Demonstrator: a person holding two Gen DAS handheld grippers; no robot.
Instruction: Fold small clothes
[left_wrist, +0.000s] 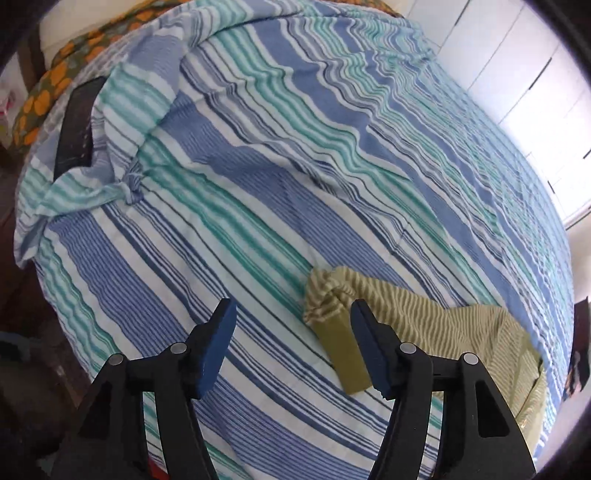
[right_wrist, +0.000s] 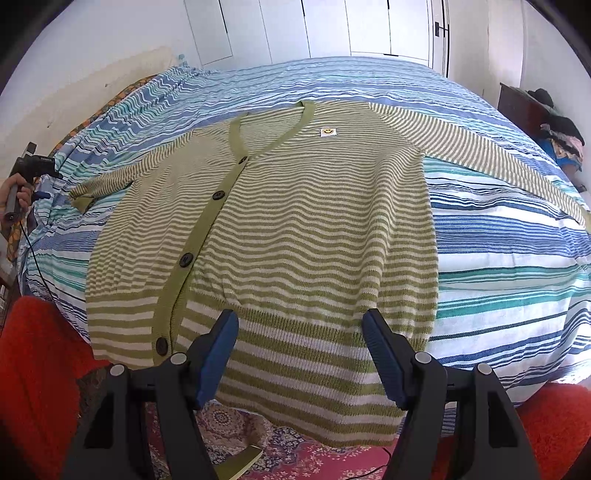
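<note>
A green-and-cream striped cardigan (right_wrist: 295, 221) lies flat and buttoned on the blue striped bed sheet (right_wrist: 498, 229), its hem hanging over the near edge. My right gripper (right_wrist: 301, 316) hovers open above the hem, nothing between its fingers. One sleeve (right_wrist: 480, 147) stretches out to the right. The other sleeve (left_wrist: 424, 317) lies bunched, its plain green cuff (left_wrist: 340, 350) just beside the right finger of my left gripper (left_wrist: 293, 308). That gripper is open over the bare sheet (left_wrist: 258, 184) and holds nothing. In the right wrist view it shows small at far left, in a hand (right_wrist: 16, 192).
A black flat object (left_wrist: 75, 129) sits in the sheet's rumpled corner, by an orange-flowered cloth (left_wrist: 40, 103). White wardrobe doors (right_wrist: 332, 26) stand behind the bed. Dark furniture with a clothes pile (right_wrist: 554, 118) is at right. A patterned rug (right_wrist: 258, 435) and red fabric (right_wrist: 37, 350) lie below.
</note>
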